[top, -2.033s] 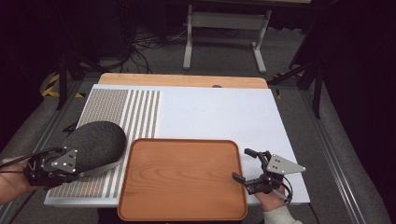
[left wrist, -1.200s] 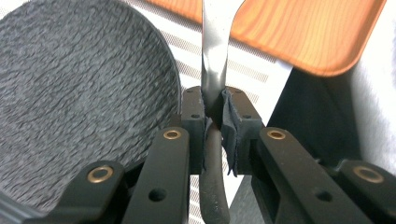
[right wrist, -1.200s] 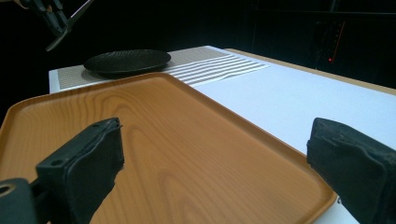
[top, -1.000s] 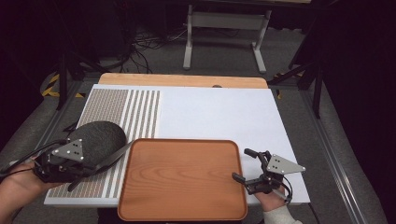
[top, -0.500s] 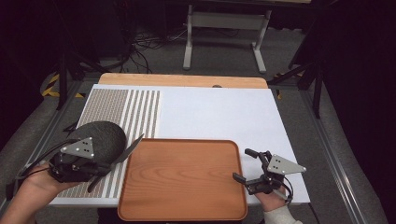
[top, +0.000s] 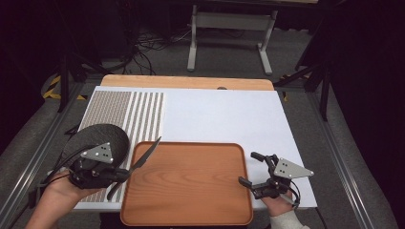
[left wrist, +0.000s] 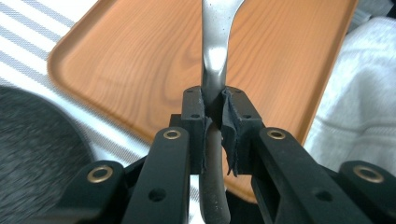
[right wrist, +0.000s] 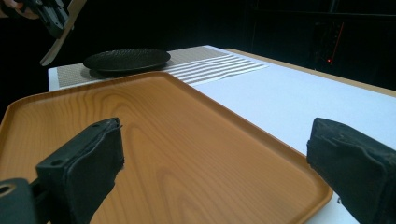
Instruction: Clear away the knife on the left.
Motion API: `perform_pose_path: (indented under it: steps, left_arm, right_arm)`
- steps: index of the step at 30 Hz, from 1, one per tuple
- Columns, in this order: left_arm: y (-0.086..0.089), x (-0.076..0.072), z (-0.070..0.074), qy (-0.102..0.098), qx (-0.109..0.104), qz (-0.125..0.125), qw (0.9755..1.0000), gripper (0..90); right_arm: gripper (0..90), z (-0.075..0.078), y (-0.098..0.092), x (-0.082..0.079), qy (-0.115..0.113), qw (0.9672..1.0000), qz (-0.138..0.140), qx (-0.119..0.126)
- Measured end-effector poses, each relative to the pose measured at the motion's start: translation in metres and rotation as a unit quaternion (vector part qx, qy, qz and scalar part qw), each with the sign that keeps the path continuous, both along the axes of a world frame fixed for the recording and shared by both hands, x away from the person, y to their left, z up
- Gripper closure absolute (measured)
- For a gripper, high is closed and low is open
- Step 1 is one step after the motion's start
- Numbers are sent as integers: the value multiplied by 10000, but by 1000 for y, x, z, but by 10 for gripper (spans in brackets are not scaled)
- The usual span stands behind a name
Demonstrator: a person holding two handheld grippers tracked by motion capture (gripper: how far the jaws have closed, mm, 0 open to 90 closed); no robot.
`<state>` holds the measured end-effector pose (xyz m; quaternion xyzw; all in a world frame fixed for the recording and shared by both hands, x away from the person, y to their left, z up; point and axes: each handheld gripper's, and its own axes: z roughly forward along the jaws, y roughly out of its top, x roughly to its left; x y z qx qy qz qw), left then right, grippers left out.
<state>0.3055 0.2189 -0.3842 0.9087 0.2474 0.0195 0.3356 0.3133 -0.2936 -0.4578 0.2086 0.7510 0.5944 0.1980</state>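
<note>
Left claw (top: 125, 172) clamped on a metal utensil (top: 143, 160); right claw (top: 251, 168) wide open.
Your utensil hangs over the wooden tray's (top: 191, 210) left edge, beside the dark plate (top: 102, 136). Your right claw sits at the tray's right edge on the bench (top: 224, 114).

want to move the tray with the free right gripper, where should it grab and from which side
Probably the raised rim on the tray's right edge, coming in from the right. The tray lies flat, so only that thin upturned lip fits between jaws, and the open right gripper sits beside it.
</note>
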Motion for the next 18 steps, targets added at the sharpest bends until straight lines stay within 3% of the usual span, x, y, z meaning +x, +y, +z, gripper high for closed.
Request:
perform_pose_path:
  steps: [18]
  left_arm:
    - [-22, 5, -21, 293, -298, 59, 9991, 801]
  right_arm:
    - [43, 0, 0, -1, -8, 10000, 27, -19]
